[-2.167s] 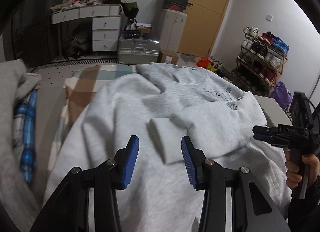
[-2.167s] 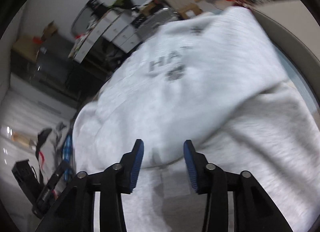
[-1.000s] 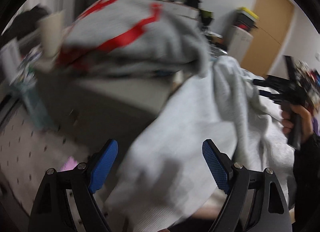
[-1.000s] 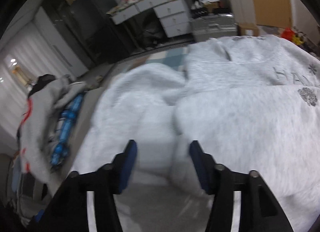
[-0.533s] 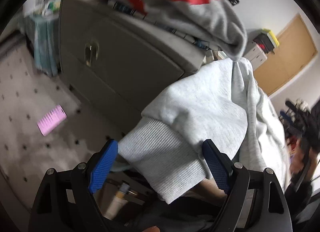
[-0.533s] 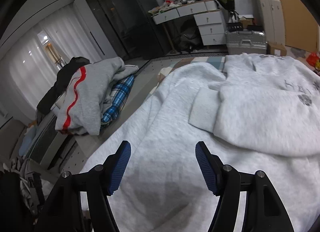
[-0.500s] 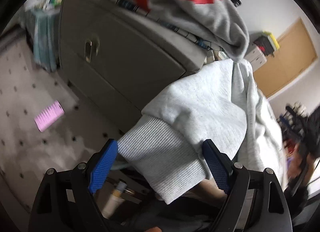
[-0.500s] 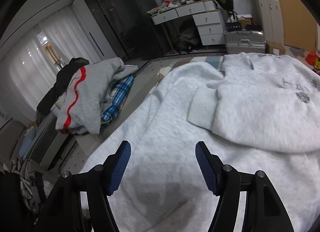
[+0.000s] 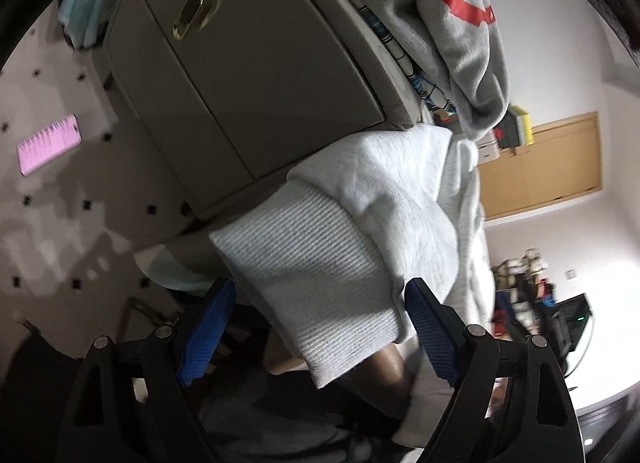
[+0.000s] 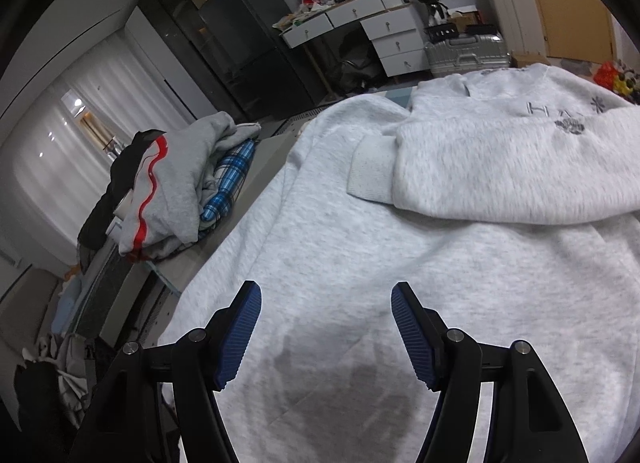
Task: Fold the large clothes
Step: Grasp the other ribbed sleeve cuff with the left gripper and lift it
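Left tongs (image 9: 318, 327) spread around the sweatshirt's ribbed cuff (image 9: 312, 275) — not pinching; right tongs (image 10: 326, 333) spread, empty, above the sweatshirt (image 10: 400, 247).

A big light grey sweatshirt (image 10: 420, 263) lies spread flat, one sleeve (image 10: 500, 175) folded across it. The right gripper (image 10: 326, 327) hangs over the near part with its blue fingers wide apart, nothing between them. A pile of clothes (image 10: 172, 179) sits far left.

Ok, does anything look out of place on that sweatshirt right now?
Yes. One sleeve cuff of the grey sweatshirt hangs off the table edge, between the open left tool's fingers, ungripped. The other cuff is folded across the body.
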`<move>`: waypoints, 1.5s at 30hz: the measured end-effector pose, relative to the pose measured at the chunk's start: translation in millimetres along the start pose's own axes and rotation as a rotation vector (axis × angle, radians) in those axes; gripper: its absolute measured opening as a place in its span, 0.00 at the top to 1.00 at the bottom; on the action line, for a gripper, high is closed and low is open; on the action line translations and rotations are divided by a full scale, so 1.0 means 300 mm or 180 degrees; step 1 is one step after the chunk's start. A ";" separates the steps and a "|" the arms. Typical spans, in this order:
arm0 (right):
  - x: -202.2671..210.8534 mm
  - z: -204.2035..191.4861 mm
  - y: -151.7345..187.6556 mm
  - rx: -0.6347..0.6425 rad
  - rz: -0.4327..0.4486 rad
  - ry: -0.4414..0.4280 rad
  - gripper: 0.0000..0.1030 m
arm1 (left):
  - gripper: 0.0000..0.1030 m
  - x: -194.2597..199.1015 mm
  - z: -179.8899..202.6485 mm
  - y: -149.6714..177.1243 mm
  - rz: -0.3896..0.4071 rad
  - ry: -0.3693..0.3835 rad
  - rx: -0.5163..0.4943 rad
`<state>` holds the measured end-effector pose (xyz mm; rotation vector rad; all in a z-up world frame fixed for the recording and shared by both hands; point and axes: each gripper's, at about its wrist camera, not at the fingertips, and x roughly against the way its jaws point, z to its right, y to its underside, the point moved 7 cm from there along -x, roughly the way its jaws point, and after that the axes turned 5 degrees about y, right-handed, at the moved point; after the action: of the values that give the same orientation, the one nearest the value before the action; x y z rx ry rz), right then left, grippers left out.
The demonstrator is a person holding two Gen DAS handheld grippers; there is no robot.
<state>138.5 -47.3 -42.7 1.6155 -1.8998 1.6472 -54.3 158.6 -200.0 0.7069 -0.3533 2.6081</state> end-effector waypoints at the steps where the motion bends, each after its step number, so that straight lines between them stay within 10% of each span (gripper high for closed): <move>1: -0.003 -0.001 0.001 -0.0003 -0.0006 -0.0003 0.34 | 0.19 -0.011 -0.006 0.001 -0.0029 0.0036 0.0059; 5: -0.006 -0.010 0.005 0.0008 -0.0005 -0.0028 0.34 | 0.32 -0.012 0.004 -0.014 0.0154 0.0161 0.0142; 7: -0.005 -0.008 0.004 -0.0004 0.0002 -0.0024 0.34 | 0.67 0.010 0.017 -0.021 0.0342 0.0131 0.0125; 10: -0.004 -0.004 0.004 -0.0021 0.0010 -0.0007 0.34 | 0.91 0.054 0.093 -0.032 0.0588 -0.0037 -0.0270; 16: 0.037 0.013 -0.005 -0.0051 0.0101 0.0009 0.34 | 0.96 0.142 0.364 -0.076 0.0924 -0.0242 -0.1240; 29: 0.167 0.137 -0.030 -0.0313 0.0419 0.0167 0.32 | 1.00 0.012 0.968 -0.191 0.0961 0.0350 -0.2899; 45: -0.114 -0.537 -0.088 0.1254 0.0306 -0.0823 0.20 | 1.00 -0.022 0.982 -0.146 0.0652 0.0541 -0.2914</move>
<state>92.8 103.5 12.0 1.9974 -1.8773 2.0438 95.4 94.3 49.5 0.1257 -1.4802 2.2679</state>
